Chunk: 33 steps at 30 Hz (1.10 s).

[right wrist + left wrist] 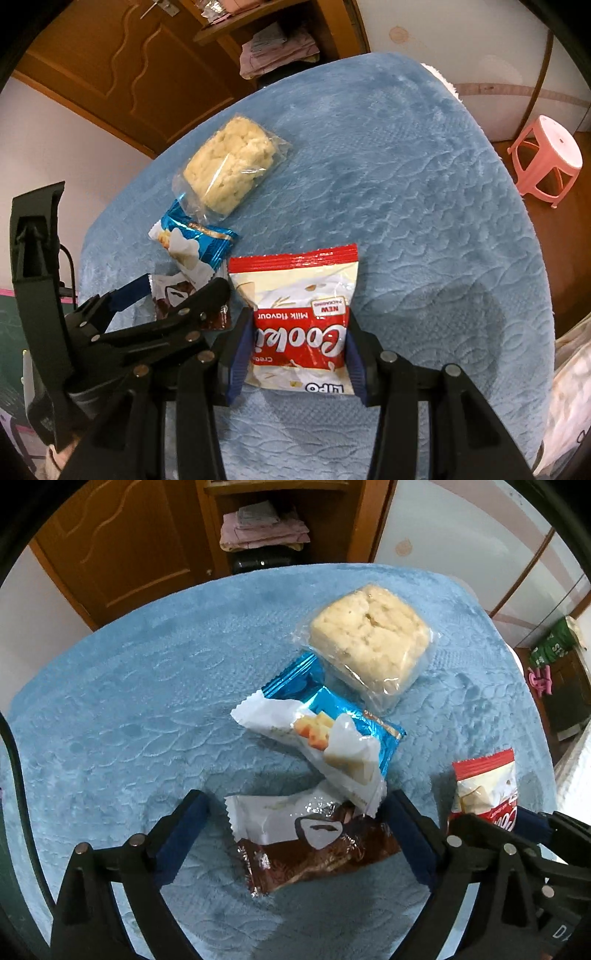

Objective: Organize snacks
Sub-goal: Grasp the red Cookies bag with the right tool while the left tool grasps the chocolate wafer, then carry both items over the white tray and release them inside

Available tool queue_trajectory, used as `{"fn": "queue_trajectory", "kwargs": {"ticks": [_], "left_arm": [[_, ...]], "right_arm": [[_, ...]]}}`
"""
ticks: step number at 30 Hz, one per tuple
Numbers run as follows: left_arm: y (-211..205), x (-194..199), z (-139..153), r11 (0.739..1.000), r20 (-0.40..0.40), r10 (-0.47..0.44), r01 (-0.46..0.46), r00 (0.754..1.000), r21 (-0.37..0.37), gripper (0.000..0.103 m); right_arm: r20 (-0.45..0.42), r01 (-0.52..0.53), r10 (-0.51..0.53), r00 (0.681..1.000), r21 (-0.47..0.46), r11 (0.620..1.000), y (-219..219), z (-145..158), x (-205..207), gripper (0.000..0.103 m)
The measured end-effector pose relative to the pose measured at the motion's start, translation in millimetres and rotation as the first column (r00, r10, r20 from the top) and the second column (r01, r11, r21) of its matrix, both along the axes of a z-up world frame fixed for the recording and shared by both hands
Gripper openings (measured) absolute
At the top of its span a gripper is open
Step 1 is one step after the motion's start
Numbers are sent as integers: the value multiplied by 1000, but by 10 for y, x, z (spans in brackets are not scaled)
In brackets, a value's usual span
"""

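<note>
The right gripper [295, 350] is clamped on the cookie pack [301, 317], while the left gripper [295, 830], jaws apart, straddles the brown wrapper [314, 845] lying crosswise.

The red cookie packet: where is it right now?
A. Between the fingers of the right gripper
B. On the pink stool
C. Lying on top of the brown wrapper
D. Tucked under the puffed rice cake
A. In the right wrist view the red cookie packet sits squeezed between the two blue-padded fingers of the right gripper, apart from the other snacks on the blue cloth.
</note>
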<state>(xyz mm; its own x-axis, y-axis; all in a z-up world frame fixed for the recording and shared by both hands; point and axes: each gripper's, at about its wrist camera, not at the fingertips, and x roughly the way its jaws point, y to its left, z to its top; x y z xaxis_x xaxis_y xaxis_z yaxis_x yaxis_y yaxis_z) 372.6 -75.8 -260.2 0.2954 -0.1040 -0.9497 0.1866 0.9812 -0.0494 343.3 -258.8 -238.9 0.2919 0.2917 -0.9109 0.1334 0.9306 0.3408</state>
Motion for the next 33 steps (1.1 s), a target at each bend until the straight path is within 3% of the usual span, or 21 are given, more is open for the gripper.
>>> {"fn": "queue_trajectory", "kwargs": {"ticks": [2, 6, 9, 11, 18, 21, 27, 33], "left_arm": [[-35, -25, -9, 1000, 15, -6, 6, 1000, 8, 90], [25, -113, 81, 1000, 36, -29, 29, 999, 4, 57], [174, -117, 132, 999, 24, -26, 27, 999, -46, 40], [257, -133, 134, 998, 14, -18, 18, 1000, -66, 33], [379, -237, 198, 997, -7, -7, 6, 1000, -77, 26], [416, -353, 360, 998, 13, -11, 11, 1000, -65, 25], [593, -818, 1130, 994, 148, -25, 41, 989, -106, 24], [735, -1655, 1983, 988, 268, -51, 88, 962, -128, 23]], "right_arm": [[0, 0, 0, 1000, 2, 1000, -4, 2, -5, 46], [-3, -3, 3, 1000, -7, 1000, 19, 10, -11, 46], [-8, -1, 1, 1000, -11, 1000, 35, 7, -20, 46], [-11, -4, 3, 1000, -15, 1000, 52, 12, -51, 46], [-4, -18, 18, 1000, -28, 999, 108, 105, -208, 46], [21, -31, 32, 999, -30, 999, 126, 238, -314, 46], [115, -70, 72, 991, -24, 997, 224, 751, -665, 46], [260, -148, 152, 954, -36, 988, 369, 1465, -1343, 46]]}}
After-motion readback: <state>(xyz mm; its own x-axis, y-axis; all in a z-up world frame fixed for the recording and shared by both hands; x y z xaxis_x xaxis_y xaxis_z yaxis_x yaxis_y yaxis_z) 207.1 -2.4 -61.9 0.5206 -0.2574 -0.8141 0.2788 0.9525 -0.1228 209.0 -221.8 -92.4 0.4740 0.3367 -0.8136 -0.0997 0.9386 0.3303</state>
